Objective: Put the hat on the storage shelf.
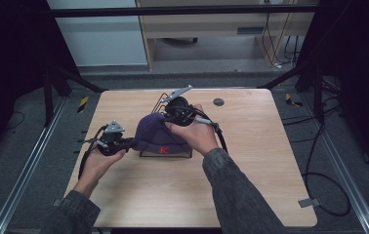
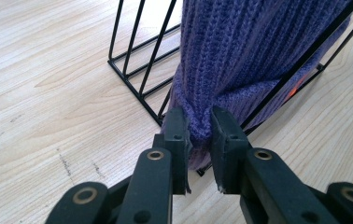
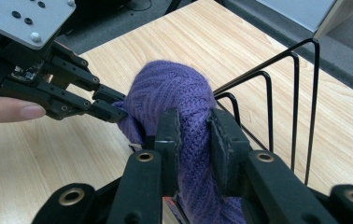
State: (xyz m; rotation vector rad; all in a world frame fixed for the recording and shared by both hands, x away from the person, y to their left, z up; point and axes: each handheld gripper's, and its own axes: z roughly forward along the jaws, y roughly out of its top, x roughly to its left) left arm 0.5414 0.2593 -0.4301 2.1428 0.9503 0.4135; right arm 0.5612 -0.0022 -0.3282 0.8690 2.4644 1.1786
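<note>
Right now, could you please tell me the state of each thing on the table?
Knit hat: draped over the rack, pinched at two places.
Wire rack: upright on the table.
Left tongs: shut on the hat's edge.
Right tongs: shut on the hat.

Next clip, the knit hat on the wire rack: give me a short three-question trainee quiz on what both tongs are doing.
1. True or false: the left tongs are shut on the purple knit hat.
2. What do the right tongs hold? A) the wire rack B) the hat C) nothing
3. What does the hat sit on or in?

Key
1. True: the pads pinch the hat's lower edge.
2. B: knit fabric is squeezed between the pads.
3. The black wire rack, standing on the wooden table.
</note>
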